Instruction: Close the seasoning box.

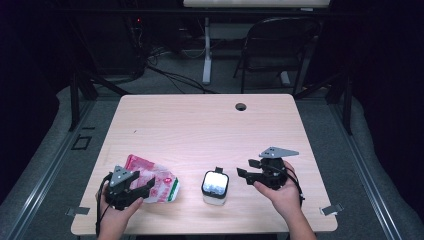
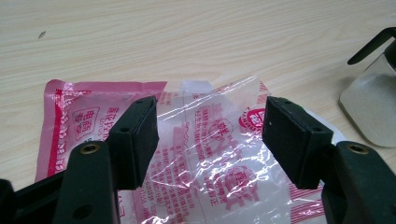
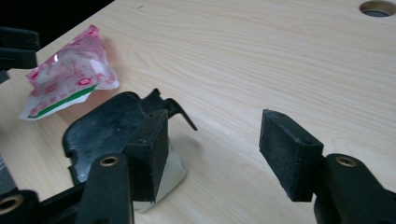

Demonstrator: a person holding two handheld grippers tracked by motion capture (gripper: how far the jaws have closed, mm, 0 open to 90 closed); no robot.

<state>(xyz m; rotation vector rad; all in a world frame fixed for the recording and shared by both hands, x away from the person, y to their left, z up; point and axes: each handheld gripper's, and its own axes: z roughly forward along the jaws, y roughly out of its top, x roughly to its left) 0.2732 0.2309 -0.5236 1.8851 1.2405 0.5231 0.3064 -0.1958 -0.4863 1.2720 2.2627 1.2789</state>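
- The left gripper (image 1: 131,184) is at the near left part of the wooden table (image 1: 200,125), held by the person's left hand (image 1: 116,212).
- Its jaws stand wide apart, and nothing is pressed between the pads.
- In the left gripper view, the plastic packet (image 2: 205,154) with red print lies flat on the table under and between the two black jaws; the left pad (image 2: 137,140) and the right pad (image 2: 292,140) are over its clear middle part. If the pads touch the film I cannot tell, because the view is from behind the jaws.
- In the high view the same packet (image 1: 155,181) lies at the near left, with its red end pointing away from the person and its white and green end toward the middle of the table.
- A small container (image 1: 215,187) with a black lid frame and a light, shiny body stands near the front edge, between the two grippers, just beside the packet but apart from it.
- The right gripper (image 1: 250,172) is to the right of the container, held by the right hand (image 1: 282,192), with the grey three-cornered plate on top.
- Its jaws are also apart and hold nothing; in the right gripper view the container (image 3: 107,135) is just behind the left jaw, and bare table shows between the pads.
- A round cable hole (image 1: 241,106) is at the far side of the table.
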